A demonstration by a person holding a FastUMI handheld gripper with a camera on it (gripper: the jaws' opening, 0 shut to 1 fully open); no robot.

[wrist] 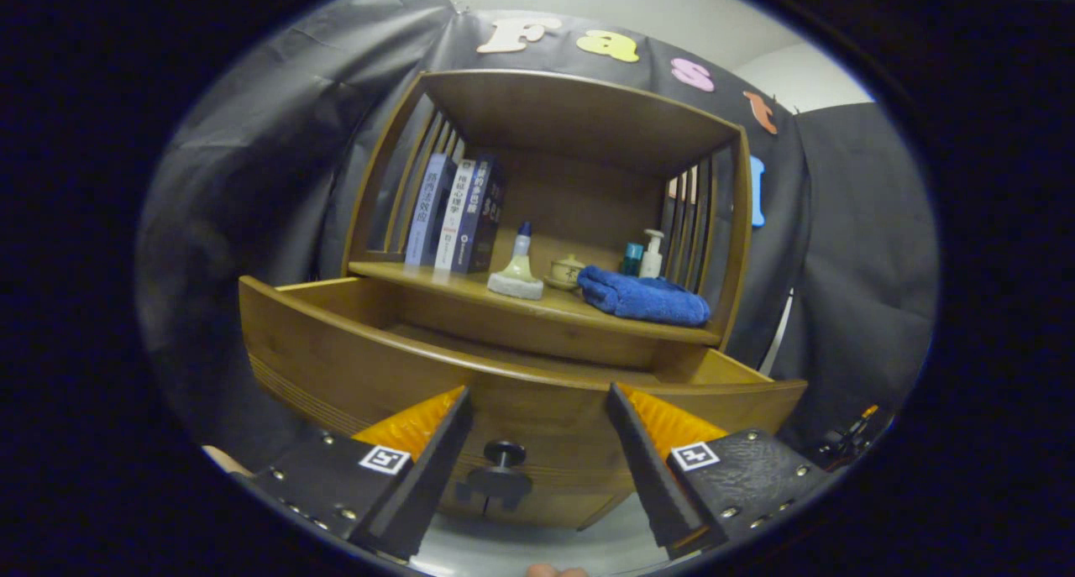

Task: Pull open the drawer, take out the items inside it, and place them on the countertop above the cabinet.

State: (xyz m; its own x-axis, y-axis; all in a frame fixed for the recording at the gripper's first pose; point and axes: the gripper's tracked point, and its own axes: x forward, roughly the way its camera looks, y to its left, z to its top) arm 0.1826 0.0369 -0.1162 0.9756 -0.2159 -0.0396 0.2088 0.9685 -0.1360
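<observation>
cabinet (579,123) beyond gripper, books, bottles and blue towel (642,298) on its bench (470,285) | drawer (353,367) pulled out just ahead of gripper, inside hidden | gripper (537,409) released, fingers spread wide | drawer knob (502,466) between fingers, untouched

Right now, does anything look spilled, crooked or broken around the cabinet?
Nothing stands out. The drawer is pulled out, its knob between the open gripper fingers. Books, bottles and the folded blue towel sit tidy on the countertop.
</observation>
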